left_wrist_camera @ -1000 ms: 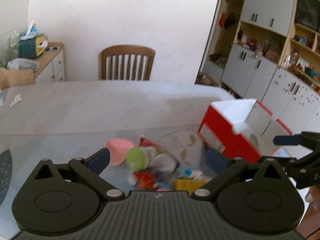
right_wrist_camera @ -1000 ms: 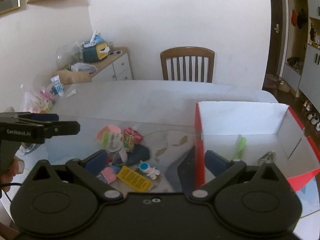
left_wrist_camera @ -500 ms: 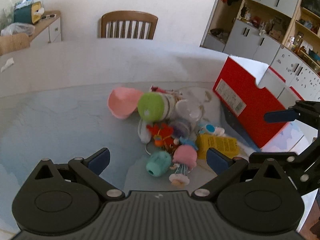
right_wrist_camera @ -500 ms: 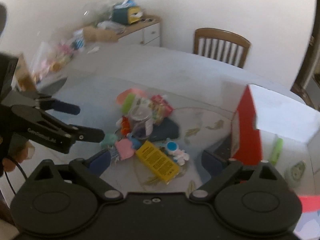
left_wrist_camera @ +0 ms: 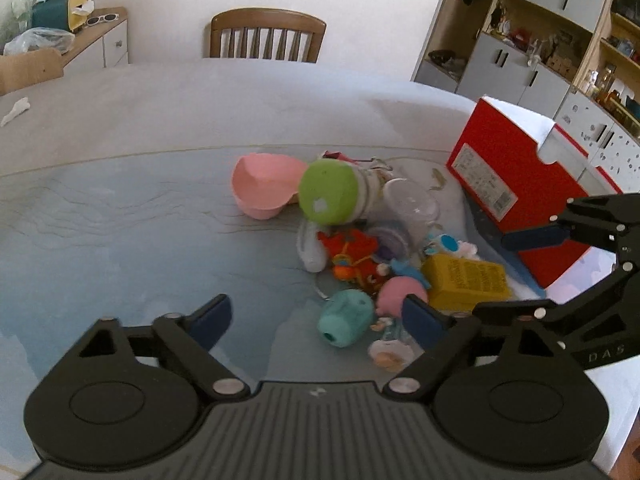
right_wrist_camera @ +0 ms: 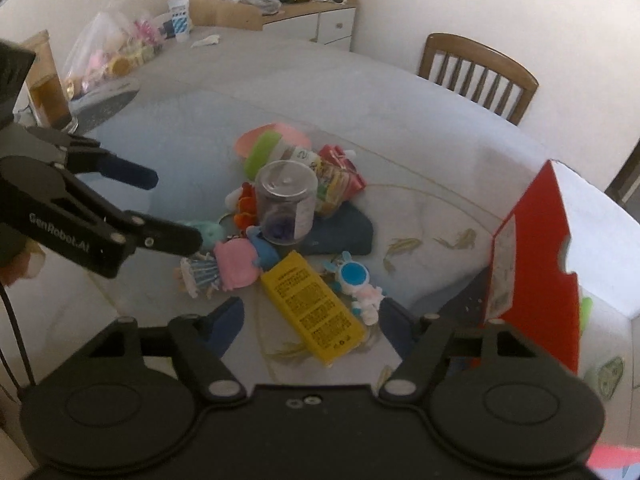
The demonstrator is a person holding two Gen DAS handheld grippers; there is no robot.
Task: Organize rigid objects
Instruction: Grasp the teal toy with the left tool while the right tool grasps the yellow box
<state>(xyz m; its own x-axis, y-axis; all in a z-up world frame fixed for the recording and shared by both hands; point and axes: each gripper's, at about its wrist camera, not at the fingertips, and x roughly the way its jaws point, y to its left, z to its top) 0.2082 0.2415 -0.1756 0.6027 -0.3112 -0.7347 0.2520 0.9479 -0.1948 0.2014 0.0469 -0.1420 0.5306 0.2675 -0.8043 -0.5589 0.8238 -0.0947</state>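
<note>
A pile of small objects lies on the table: a pink bowl, a green-lidded cup, a clear jar, a yellow box, a teal toy, a pink toy and a blue-and-white toy. A red open box stands to their right. My left gripper is open and empty, just in front of the teal toy. My right gripper is open and empty, above the yellow box's near end.
A wooden chair stands at the table's far side. A sideboard with clutter is behind. A glass of brown drink, a bag of small items and a dark round mat sit at the table's left.
Both grippers have tilted down and moved closer to the pile. The right one swung left, away from the red box and over the yellow box. Both stayed open.
</note>
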